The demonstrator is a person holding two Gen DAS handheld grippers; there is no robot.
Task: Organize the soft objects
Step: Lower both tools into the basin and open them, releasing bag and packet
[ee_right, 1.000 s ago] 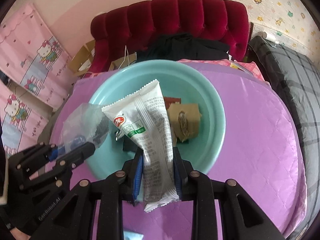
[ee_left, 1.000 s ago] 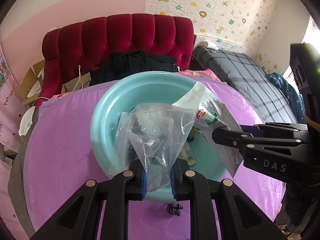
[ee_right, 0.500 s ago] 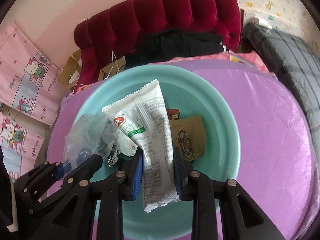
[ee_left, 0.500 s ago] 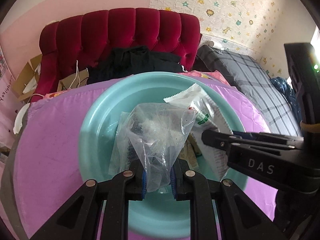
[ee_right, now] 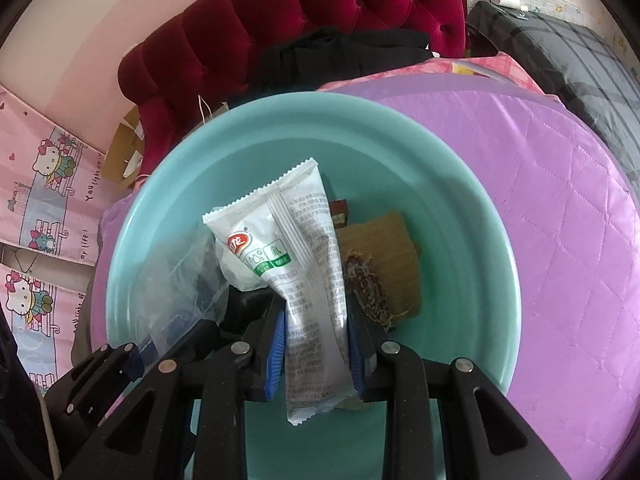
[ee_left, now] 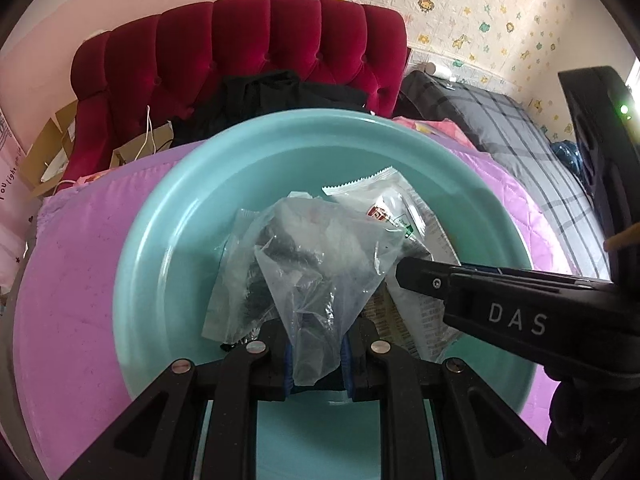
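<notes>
My left gripper [ee_left: 316,356] is shut on a clear plastic bag [ee_left: 320,264] with dark items inside, held over the teal basin [ee_left: 168,216]. My right gripper [ee_right: 316,336] is shut on a white snack packet [ee_right: 296,256] with a red and green logo, also over the basin [ee_right: 460,200]. The packet also shows in the left wrist view [ee_left: 404,216], beside the right gripper's arm. The bag shows in the right wrist view [ee_right: 180,280], at the left. A brown paper packet [ee_right: 380,264] and a small dark red packet [ee_right: 339,212] lie in the basin.
The basin sits on a round table with a purple quilted cover [ee_right: 560,200]. Behind it are a red tufted headboard [ee_left: 240,48], black clothes [ee_left: 280,92] and cardboard boxes [ee_left: 44,152]. A grey checked bed [ee_left: 520,128] lies at the right.
Both grippers have moved forward and down over the basin with their loads still held. The basin now fills more of both views.
</notes>
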